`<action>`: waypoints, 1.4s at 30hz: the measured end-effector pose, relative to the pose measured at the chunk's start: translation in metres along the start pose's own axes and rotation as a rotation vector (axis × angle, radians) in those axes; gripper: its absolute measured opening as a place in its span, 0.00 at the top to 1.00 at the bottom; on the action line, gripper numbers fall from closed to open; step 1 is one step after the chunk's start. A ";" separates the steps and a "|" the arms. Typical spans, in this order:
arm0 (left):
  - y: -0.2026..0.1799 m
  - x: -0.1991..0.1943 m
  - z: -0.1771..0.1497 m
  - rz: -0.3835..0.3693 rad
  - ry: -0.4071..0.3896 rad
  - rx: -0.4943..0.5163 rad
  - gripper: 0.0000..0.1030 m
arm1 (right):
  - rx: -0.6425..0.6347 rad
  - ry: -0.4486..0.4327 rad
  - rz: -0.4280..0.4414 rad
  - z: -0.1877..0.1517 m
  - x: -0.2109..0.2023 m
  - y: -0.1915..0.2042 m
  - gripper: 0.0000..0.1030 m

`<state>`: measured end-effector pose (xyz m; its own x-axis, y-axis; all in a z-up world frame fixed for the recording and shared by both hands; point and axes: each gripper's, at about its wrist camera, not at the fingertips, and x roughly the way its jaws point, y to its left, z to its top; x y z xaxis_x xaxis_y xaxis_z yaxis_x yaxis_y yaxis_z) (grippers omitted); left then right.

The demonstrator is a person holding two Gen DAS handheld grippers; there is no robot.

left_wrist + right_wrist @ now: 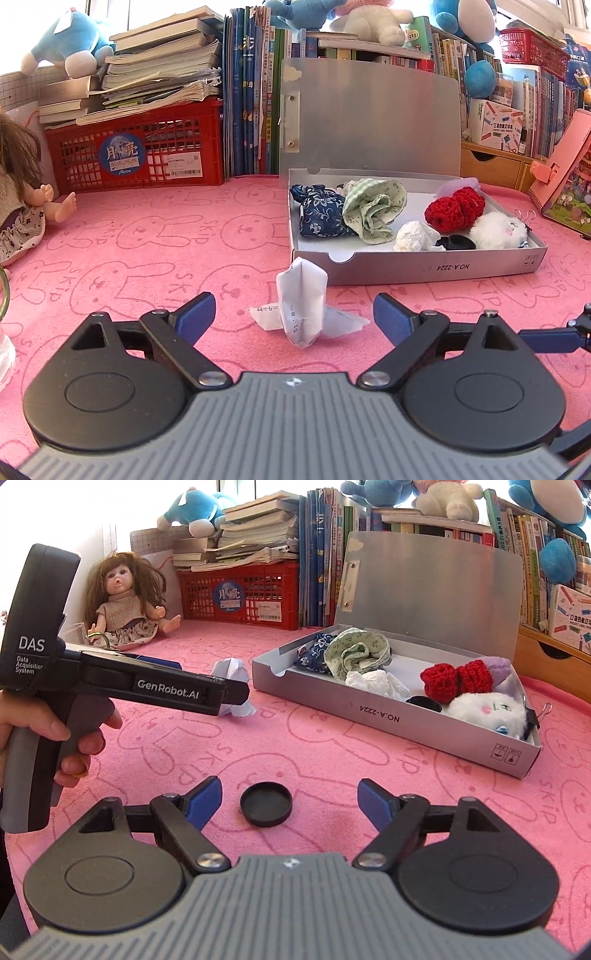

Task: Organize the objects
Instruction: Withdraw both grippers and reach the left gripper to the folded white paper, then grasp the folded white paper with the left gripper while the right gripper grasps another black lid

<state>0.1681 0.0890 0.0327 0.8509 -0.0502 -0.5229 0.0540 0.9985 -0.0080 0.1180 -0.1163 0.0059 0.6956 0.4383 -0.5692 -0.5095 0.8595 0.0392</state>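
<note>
A folded white paper with printed sums stands on the pink bunny-print mat, between the blue pads of my left gripper, which is open and not touching it. In the right wrist view a black round lid lies on the mat between the open pads of my right gripper, untouched. The silver box stands open just beyond, holding a blue floral cloth, a green cloth, a red crocheted piece, crumpled white paper and a white fluffy toy.
A hand holds the left gripper's handle at the left of the right wrist view. A doll sits at the back left by a red crate stacked with books. Upright books, plush toys and a pink box line the back and right.
</note>
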 end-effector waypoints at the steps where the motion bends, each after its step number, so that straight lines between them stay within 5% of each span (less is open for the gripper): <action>1: -0.001 0.003 0.001 0.007 0.002 -0.005 0.08 | 0.009 0.012 0.007 -0.001 0.002 0.000 0.16; 10: 0.000 0.026 0.004 0.034 0.042 -0.065 0.11 | -0.026 0.027 -0.020 -0.003 0.006 0.010 0.30; 15: 0.005 0.034 0.003 0.036 0.083 -0.093 0.33 | -0.046 0.028 -0.026 -0.003 0.006 0.014 0.36; 28: 0.002 0.033 0.002 0.072 0.086 -0.072 0.39 | -0.056 0.024 -0.024 -0.004 0.005 0.016 0.42; 32: 0.003 0.030 0.002 0.105 0.079 -0.081 0.58 | -0.059 0.015 -0.028 -0.005 0.003 0.017 0.65; 35: 0.003 0.024 0.000 0.111 0.078 -0.083 0.70 | -0.042 0.013 -0.022 -0.005 0.000 0.019 0.65; 42: -0.007 -0.002 -0.002 0.069 0.040 -0.040 0.71 | -0.037 -0.004 -0.066 -0.005 -0.009 0.017 0.65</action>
<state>0.1650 0.0821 0.0321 0.8305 0.0184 -0.5567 -0.0251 0.9997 -0.0044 0.1003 -0.1069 0.0074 0.7301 0.3822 -0.5664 -0.4810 0.8763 -0.0287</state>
